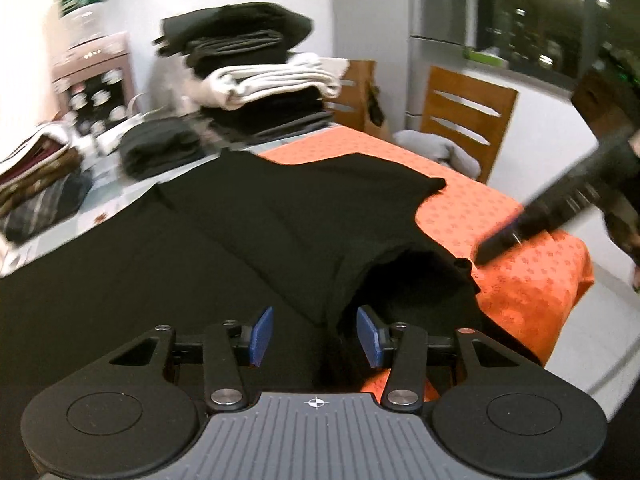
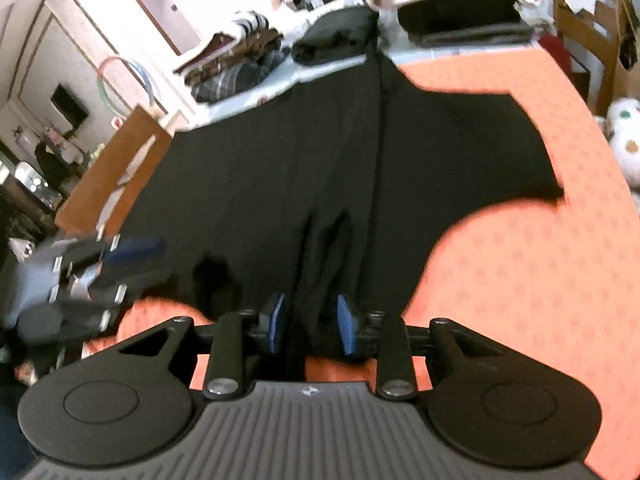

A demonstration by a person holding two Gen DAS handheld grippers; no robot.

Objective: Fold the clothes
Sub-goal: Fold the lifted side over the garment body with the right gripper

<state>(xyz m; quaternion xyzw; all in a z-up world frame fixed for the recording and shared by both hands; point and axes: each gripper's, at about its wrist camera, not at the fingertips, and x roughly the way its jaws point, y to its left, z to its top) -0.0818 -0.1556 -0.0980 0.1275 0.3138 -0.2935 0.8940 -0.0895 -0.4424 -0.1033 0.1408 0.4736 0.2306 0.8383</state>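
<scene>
A black garment lies spread on the orange tablecloth, one sleeve reaching toward the right edge. My left gripper hovers over its near edge, blue pads wide apart and nothing pinched. In the right wrist view the same garment shows a raised ridge of cloth running between the pads of my right gripper; the pads stand apart and do not press it. The left gripper appears blurred at the left there. The right gripper shows as a dark blur at the garment's right corner.
A tall stack of folded black and white clothes stands at the table's far end, beside a folded dark item and a patterned pile. Wooden chairs stand along the far right side, another chair on the left.
</scene>
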